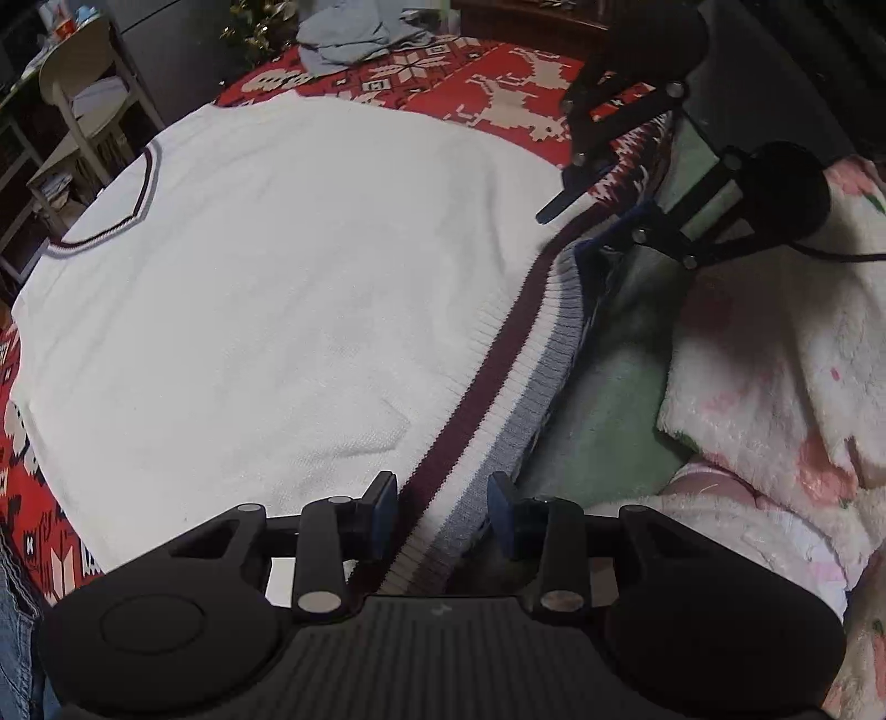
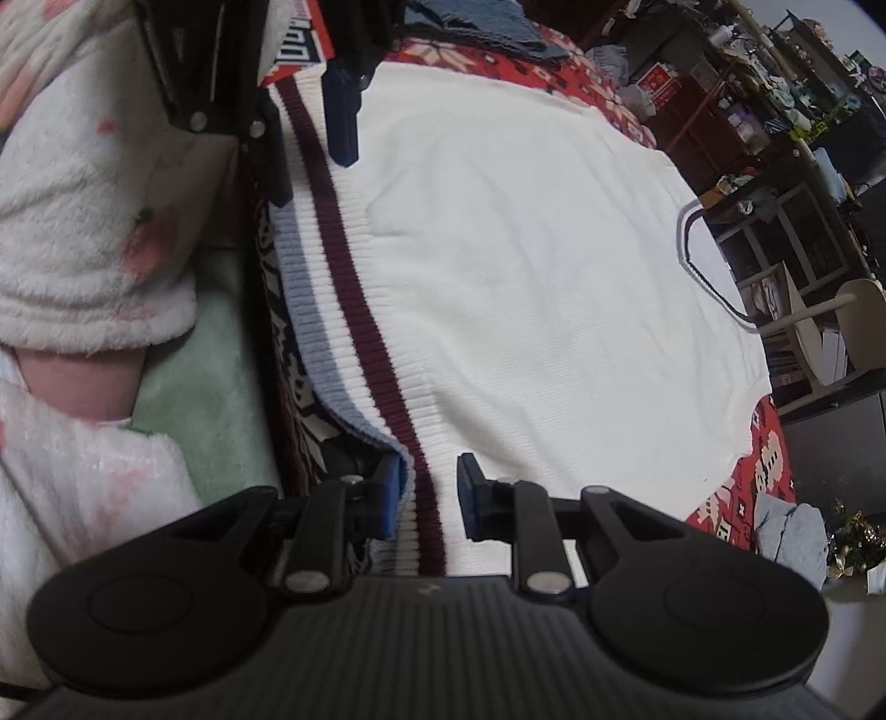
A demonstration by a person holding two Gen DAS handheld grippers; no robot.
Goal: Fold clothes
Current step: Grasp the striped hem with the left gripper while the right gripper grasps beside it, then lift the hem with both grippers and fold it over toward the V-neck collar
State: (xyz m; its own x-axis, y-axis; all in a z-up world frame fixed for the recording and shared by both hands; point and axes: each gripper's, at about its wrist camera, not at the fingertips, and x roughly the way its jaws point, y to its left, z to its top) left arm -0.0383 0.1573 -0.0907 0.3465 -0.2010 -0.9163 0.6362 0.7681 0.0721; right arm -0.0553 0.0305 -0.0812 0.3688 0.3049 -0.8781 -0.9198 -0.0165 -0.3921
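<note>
Red patterned blanket (image 1: 498, 83) | white sweater (image 1: 277, 277) flat, maroon-grey ribbed hem (image 1: 487, 399) | both hand-held grippers (image 1: 443, 509) (image 2: 426, 498) astride hem, unclamped

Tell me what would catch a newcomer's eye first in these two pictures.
A big white sweater lies spread flat over a red patterned blanket. Its ribbed hem, striped maroon and pale blue, sits between the fingers of the left gripper and the right gripper, one at each hem corner.

No writing can be read: the white marks on a red cloth (image 2: 293, 47) are too distorted to make out.
</note>
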